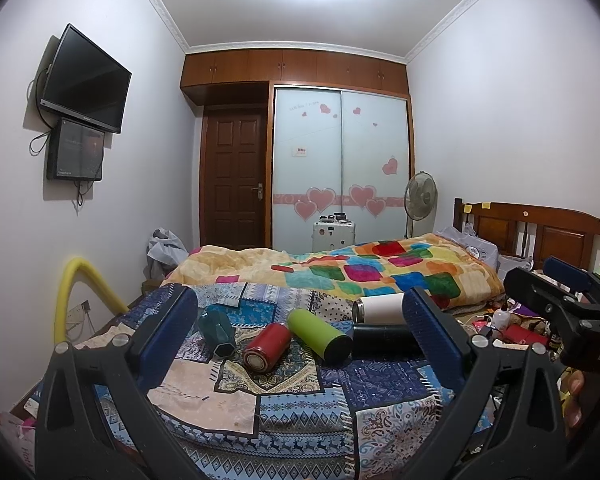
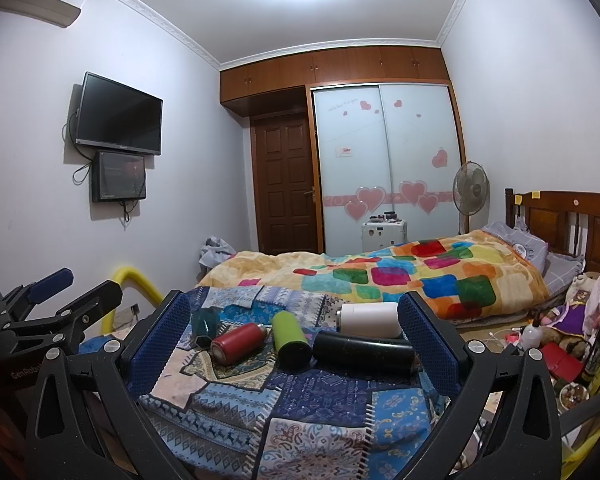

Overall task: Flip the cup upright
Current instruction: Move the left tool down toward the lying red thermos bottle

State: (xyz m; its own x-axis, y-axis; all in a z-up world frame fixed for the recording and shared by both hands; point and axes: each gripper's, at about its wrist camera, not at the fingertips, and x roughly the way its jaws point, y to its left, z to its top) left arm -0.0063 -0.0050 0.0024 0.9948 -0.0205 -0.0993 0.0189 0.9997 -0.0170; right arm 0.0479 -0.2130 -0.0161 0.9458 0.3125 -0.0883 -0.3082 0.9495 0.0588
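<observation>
Steel, most likely, under coloured coats: five cups lie on their sides on the patchwork cloth (image 1: pixel 300 412) over the bed, none upright yet; the task names no one of them. In the left wrist view the teal faceted cup (image 1: pixel 217 333) lies at about 9 o'clock in the cluster, the red cup (image 1: pixel 267 347) just beside it with its ringed end facing the camera, the green cup (image 1: pixel 320 335) next, its dark end nearest, then the black cup (image 1: pixel 386 341) at 3 o'clock and the white cup (image 1: pixel 378 309) behind it at about 1 o'clock. I judge them stiff, smooth and prone to roll (round walls on soft bedding), light if empty; a hold across the mid-body would be safest, and the cloth may let a stood cup tip. The left hand-held gripper (image 1: pixel 300 332) is spread wide, pinching nothing; the right hand-held gripper (image 2: pixel 294 334) is likewise spread and empty, both short of the cluster.
</observation>
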